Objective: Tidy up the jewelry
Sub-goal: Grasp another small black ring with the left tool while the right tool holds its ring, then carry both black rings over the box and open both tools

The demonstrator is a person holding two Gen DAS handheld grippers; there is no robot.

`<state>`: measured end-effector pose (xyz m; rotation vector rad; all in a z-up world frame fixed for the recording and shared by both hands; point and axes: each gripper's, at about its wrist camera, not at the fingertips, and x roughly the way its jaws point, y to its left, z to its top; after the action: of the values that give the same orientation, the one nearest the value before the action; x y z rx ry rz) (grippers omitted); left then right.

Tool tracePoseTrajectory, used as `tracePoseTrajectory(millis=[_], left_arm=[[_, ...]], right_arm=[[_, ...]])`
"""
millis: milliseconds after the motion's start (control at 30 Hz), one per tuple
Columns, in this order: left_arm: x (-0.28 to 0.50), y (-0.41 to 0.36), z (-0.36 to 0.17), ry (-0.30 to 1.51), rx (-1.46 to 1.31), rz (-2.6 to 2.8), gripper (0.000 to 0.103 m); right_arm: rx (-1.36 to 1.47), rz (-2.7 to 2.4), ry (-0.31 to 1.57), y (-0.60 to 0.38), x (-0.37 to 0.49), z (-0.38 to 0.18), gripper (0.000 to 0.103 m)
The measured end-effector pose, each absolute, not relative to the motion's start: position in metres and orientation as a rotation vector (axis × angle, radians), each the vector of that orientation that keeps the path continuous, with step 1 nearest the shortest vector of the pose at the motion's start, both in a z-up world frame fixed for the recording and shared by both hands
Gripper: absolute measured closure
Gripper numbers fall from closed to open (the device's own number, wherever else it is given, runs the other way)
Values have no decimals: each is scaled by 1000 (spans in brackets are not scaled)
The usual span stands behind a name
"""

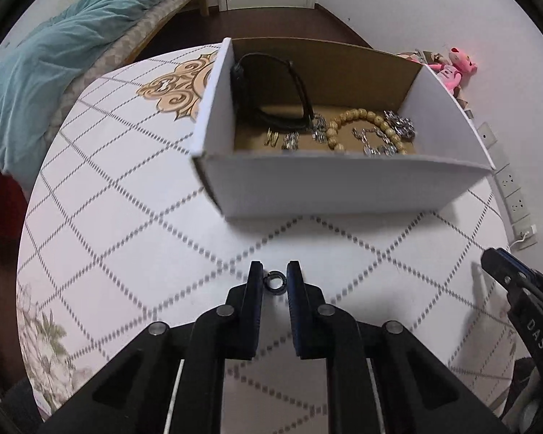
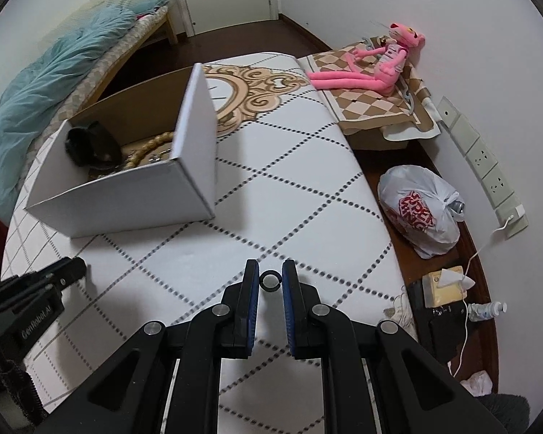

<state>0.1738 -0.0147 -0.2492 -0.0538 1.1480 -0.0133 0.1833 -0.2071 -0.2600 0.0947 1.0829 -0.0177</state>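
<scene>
my left gripper [image 1: 275,278] has a small dark ring [image 1: 273,279] between its fingertips above the table [image 1: 126,217], with slim gaps either side, so i cannot tell if it is pinched. my right gripper [image 2: 270,279] frames a second small ring [image 2: 270,280] the same way, grip equally unclear. the white box [image 1: 344,184] beyond holds a wooden bead bracelet [image 1: 358,119], silver pieces and a black strap [image 1: 271,90].
</scene>
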Motion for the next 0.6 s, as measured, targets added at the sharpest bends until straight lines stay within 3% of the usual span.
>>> tracePoseTrajectory(millis=[367,600], left_arm=[[121,2,-231,1146,-114,-31,93],[133,5,-183,1087,-185,-87,93]], right_arm=[[105,67,1093,-187,144,-252,89],[151,118,1032,-186,153,-210,90]])
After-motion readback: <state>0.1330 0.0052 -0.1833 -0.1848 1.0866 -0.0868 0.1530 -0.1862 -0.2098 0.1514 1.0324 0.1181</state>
